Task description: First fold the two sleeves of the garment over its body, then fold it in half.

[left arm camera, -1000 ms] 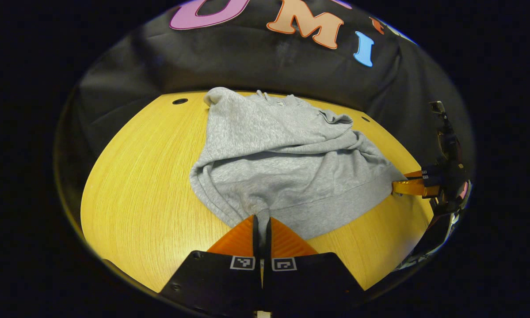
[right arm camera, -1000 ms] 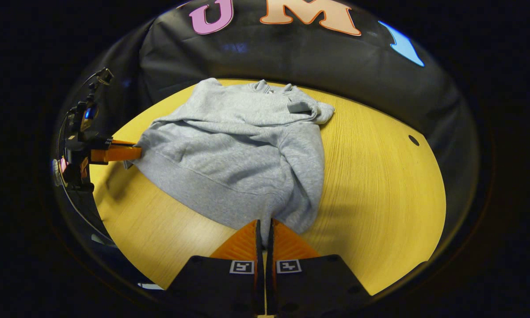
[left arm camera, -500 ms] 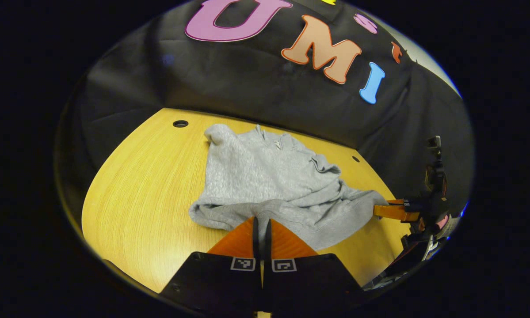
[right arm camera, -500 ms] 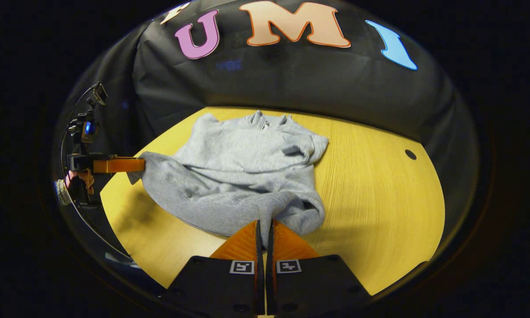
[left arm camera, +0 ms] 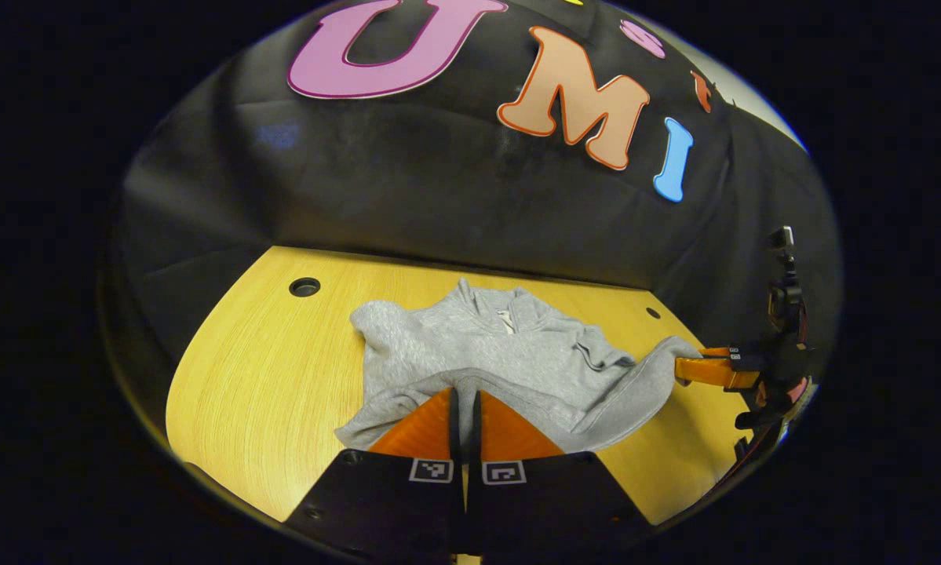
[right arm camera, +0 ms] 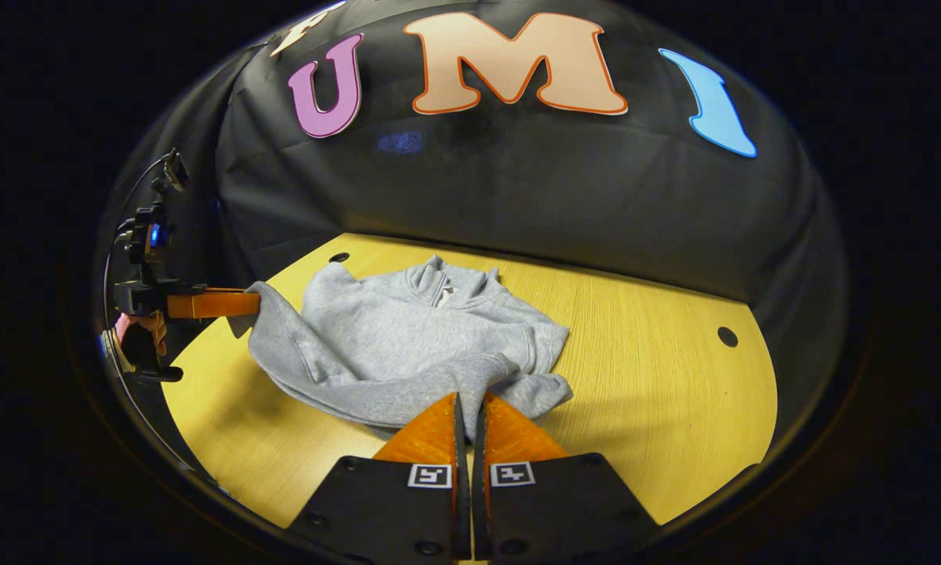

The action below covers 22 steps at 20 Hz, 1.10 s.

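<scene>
Both claws [left arm camera: 464,392] [right arm camera: 468,400] pinch sweatshirt [right arm camera: 407,329] hem.

Garment [left arm camera: 509,353] hem: the pinched parts are hidden between each gripper's closed fingers.
Table [right arm camera: 658,392] near edge: cut off behind the gripper bodies.

a recording booth, apparently a lab setup: black cloth wall [right arm camera: 517,188] draped behind a bare wooden table [right arm camera: 658,392] with round cable holes [left arm camera: 304,286].
</scene>
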Tool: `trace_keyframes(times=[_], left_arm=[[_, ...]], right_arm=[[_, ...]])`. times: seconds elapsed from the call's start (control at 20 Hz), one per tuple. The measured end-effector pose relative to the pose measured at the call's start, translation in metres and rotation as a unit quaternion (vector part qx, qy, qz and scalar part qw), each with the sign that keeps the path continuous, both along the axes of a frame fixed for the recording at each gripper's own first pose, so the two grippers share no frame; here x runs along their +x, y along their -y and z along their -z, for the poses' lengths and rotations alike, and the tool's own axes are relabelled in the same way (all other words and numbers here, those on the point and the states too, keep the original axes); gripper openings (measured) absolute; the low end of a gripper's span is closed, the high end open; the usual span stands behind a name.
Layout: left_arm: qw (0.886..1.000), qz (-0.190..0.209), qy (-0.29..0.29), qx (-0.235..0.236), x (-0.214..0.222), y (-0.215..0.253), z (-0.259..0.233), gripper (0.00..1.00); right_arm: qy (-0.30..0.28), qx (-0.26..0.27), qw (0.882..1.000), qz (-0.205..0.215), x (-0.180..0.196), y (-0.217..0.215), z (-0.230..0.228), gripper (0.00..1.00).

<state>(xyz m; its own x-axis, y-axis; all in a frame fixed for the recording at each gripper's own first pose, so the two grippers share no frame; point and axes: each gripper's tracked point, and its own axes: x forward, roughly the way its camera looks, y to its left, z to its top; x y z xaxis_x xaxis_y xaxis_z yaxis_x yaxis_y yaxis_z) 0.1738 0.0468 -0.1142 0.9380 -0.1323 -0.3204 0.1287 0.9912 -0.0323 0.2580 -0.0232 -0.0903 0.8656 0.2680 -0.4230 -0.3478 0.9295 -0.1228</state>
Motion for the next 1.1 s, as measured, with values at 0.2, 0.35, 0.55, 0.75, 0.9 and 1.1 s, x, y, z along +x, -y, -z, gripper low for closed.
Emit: trace_keyframes(times=[0.2, 0.35, 0.55, 0.75, 0.9, 1.1], left_arm=[[1.000, -0.020, -0.009, 0.010, 0.037, -0.010, 0.017, 0.00], [0.999, -0.036, -0.031, 0.001, 0.052, -0.020, 0.043, 0.00], [0.998, -0.048, -0.042, -0.014, 0.061, -0.024, 0.059, 0.00], [0.999, -0.031, -0.036, -0.021, 0.062, -0.021, 0.055, 0.15], [0.999, -0.024, -0.021, -0.009, 0.054, -0.015, 0.039, 0.58], [0.997, -0.014, 0.059, 0.036, 0.038, -0.007, -0.026, 0.90]], right_arm=[[-0.015, 0.013, 1.000, 0.021, 0.033, 0.001, 0.023, 0.04], [-0.037, 0.012, 0.999, 0.026, 0.050, 0.003, 0.050, 0.04], [-0.029, 0.005, 0.999, 0.015, 0.060, 0.000, 0.055, 0.07], [-0.051, 0.049, 0.997, -0.004, 0.051, -0.013, 0.054, 0.34], [-0.041, 0.061, 0.997, -0.020, 0.043, -0.024, 0.038, 0.76], [0.018, 0.039, 0.999, -0.024, 0.032, -0.018, -0.005, 0.98]])
